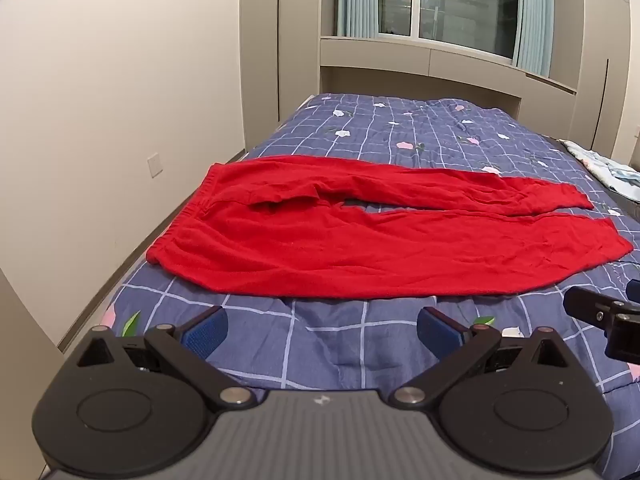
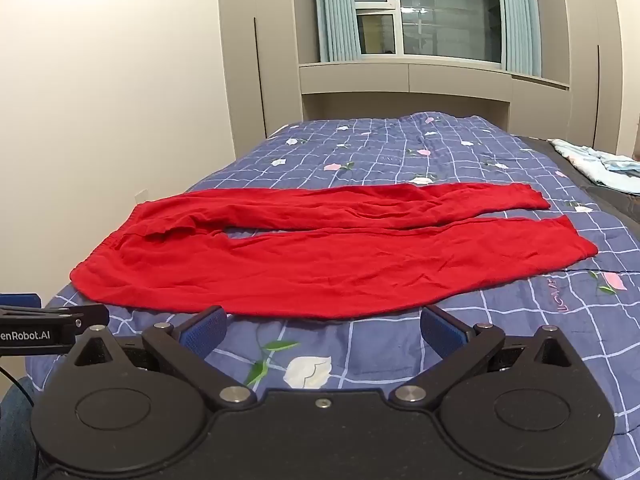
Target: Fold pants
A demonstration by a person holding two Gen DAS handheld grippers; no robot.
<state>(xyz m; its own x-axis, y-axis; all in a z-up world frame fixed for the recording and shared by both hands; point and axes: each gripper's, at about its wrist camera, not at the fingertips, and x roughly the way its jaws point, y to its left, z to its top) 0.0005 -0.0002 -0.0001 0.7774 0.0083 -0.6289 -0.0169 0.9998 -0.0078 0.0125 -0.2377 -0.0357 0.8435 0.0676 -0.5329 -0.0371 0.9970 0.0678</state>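
Observation:
Red pants (image 1: 360, 240) lie spread flat across the bed, waistband to the left and both legs running to the right, slightly apart. The right wrist view shows the same pants (image 2: 320, 264). My left gripper (image 1: 322, 330) hovers over the quilt just short of the pants' near edge, open with nothing between its blue pads. My right gripper (image 2: 324, 330) is likewise open and empty, just before the near leg. Each gripper shows at the edge of the other's view.
The bed carries a blue checked quilt with flowers (image 1: 400, 128). A pale folded cloth (image 2: 600, 164) lies at the bed's far right. A wall runs along the left side; cabinets and a window stand beyond the bed's far end.

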